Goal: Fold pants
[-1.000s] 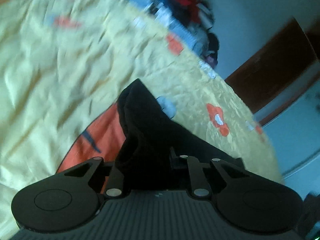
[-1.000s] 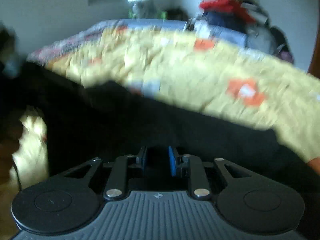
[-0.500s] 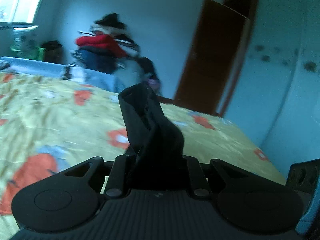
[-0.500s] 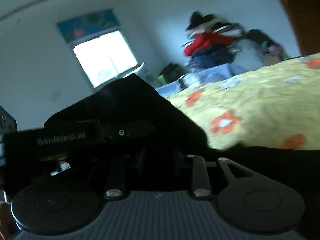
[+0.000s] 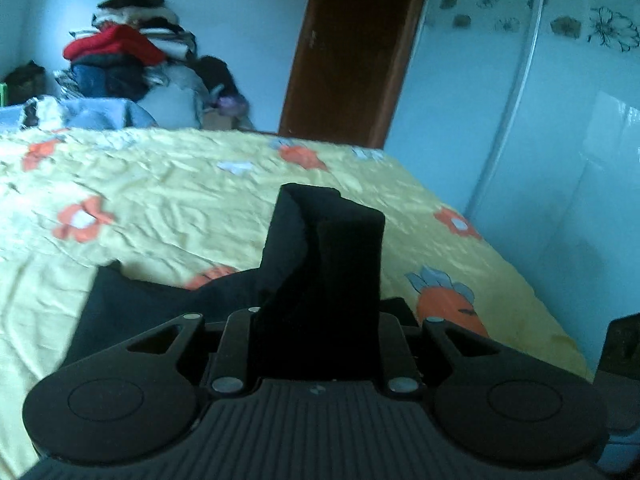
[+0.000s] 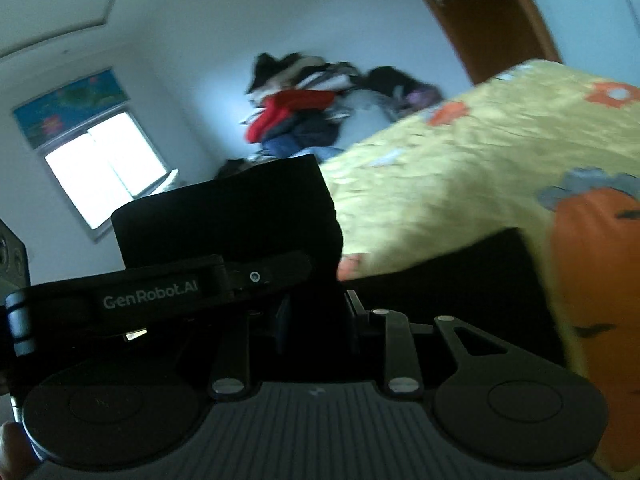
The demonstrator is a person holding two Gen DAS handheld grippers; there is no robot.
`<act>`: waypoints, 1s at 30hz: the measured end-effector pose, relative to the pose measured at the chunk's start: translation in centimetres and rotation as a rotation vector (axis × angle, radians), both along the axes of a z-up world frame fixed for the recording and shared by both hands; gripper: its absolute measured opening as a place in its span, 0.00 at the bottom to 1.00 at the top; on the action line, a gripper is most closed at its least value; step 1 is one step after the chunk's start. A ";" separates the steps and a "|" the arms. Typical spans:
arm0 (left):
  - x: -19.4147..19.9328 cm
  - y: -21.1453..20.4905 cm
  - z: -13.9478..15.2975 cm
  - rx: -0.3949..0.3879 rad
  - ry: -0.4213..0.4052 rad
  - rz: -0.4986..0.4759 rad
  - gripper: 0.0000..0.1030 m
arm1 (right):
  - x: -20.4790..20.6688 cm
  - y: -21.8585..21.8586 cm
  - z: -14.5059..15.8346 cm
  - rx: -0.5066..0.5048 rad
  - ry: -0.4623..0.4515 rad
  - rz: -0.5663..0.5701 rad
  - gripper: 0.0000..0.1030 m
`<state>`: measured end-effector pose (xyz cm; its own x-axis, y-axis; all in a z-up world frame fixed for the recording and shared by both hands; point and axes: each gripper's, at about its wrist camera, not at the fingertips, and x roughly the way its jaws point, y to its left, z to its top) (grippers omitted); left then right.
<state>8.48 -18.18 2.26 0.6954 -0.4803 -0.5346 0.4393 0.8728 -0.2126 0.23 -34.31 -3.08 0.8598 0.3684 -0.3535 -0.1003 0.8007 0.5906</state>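
Note:
The black pants (image 5: 324, 264) are lifted over a yellow flowered bedspread (image 5: 168, 196). My left gripper (image 5: 316, 320) is shut on a bunched edge of the pants, which stands up between its fingers and hides the tips. The rest of the cloth hangs down to the left (image 5: 132, 312). My right gripper (image 6: 316, 312) is shut on another part of the pants (image 6: 248, 216), with more black cloth trailing right (image 6: 460, 280). The left gripper's body (image 6: 160, 292) lies just in front of the right one, at its left.
A pile of clothes (image 5: 120, 60) is heaped beyond the bed's far side. A brown door (image 5: 352, 48) and a white wardrobe (image 5: 540, 120) stand right of the bed. A bright window (image 6: 104, 168) is in the far wall. The bed's right edge (image 5: 500, 272) is close.
Both grippers have risen and tilted up from looking down at the bed to looking across the room, carrying the pants with them. The two grippers have come close together.

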 end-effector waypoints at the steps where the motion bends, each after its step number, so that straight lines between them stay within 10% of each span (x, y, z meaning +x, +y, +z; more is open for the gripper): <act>1: 0.4 -0.5 -0.4 0.002 0.008 -0.009 0.26 | -0.2 -0.6 -0.3 0.000 0.013 -0.020 0.28; 6: 0.3 -2.3 -1.8 -0.022 0.083 -0.130 0.62 | -2.2 -3.8 -1.1 -0.087 0.067 -0.131 0.56; 12: -1.9 1.1 1.2 -0.023 -0.071 -0.140 0.95 | -5.8 -7.5 0.7 -0.200 0.026 -0.358 0.56; 15: -0.6 3.9 1.3 0.097 -0.172 0.035 0.96 | -3.7 -5.8 2.1 -0.204 -0.042 -0.216 0.56; 19: 3.4 5.8 -0.9 0.274 -0.110 0.141 0.92 | 1.4 -1.8 1.5 -0.239 -0.022 0.025 0.55; 23: 5.7 6.9 -3.9 0.348 -0.049 0.164 0.91 | 3.6 -0.1 -0.6 -0.480 0.121 -0.037 0.57; 27: 6.3 7.1 -5.4 0.359 -0.019 0.177 0.91 | 2.7 -3.3 -0.1 -0.187 0.084 -0.020 0.59; 30: 5.4 6.3 -5.0 0.360 -0.036 0.178 0.92 | 5.0 -4.1 -0.7 -0.184 0.117 -0.037 0.60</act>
<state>13.84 -11.91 -2.74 0.7721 -0.1377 -0.6204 0.2766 0.9518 0.1330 5.26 -38.39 -3.82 0.8210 0.2575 -0.5096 -0.0083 0.8978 0.4402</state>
